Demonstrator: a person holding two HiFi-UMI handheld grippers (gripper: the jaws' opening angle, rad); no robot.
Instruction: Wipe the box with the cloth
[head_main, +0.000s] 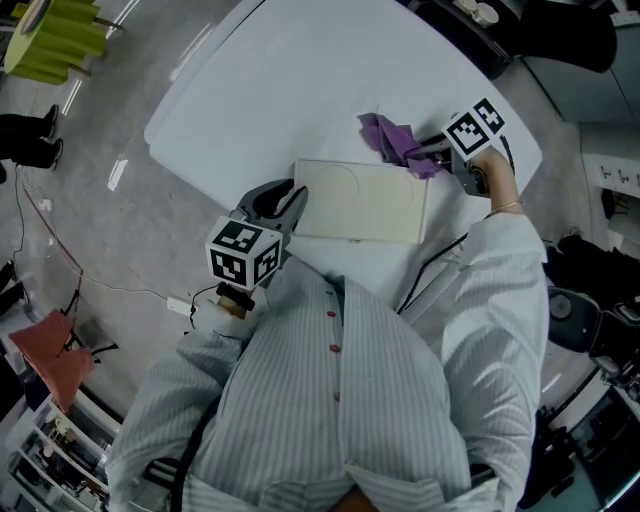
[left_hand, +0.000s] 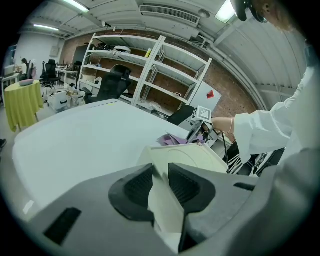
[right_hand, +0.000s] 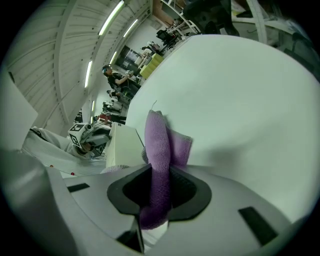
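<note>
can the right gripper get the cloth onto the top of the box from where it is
Probably yes. The right gripper, shut on the cloth, sits by the box's right corner, and the box top is bare. The left gripper clamps only the opposite edge.

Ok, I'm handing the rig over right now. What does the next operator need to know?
Left tongs: shut on the left end of the box, which lies flat on the table.
Right tongs: shut on the cloth, which bunches out past the jaws at the box's far right corner.
Done: both grips are made and the cloth is at the box. Whether any of the top has been wiped cannot be told.
Left: draw the cloth across the box's top, probably with the left tongs steadying it.
</note>
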